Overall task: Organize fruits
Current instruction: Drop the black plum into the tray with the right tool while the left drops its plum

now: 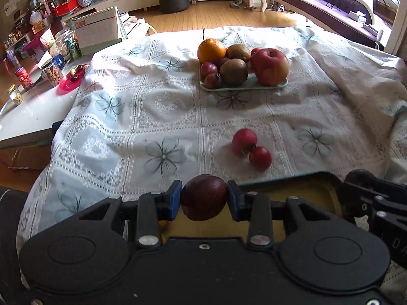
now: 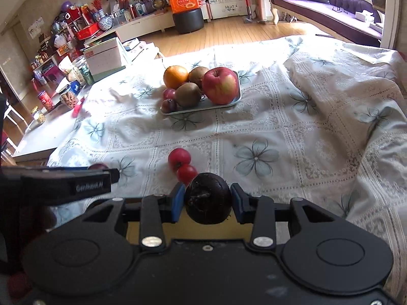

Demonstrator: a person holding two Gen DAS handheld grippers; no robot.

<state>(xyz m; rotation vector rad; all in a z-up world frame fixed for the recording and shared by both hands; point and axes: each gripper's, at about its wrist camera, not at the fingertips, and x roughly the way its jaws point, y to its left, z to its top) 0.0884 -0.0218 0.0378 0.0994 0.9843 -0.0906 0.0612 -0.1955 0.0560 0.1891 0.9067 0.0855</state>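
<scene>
My left gripper (image 1: 204, 198) clenches a dark red plum (image 1: 204, 197); my right gripper (image 2: 207, 199) clenches a blackish round fruit (image 2: 207, 198). The pale tray (image 1: 244, 86) on the cloth-covered bench (image 1: 152, 106) holds an orange (image 1: 211, 50), two kiwis, an apple (image 1: 270, 66) and small plums. Two red fruits (image 1: 251, 148) lie touching on the cloth.

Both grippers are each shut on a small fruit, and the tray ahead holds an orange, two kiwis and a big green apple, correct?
Not quite: the apple on the tray is red, as the right wrist view shows. The rest holds: left gripper and right gripper each clamp a fruit.
</scene>
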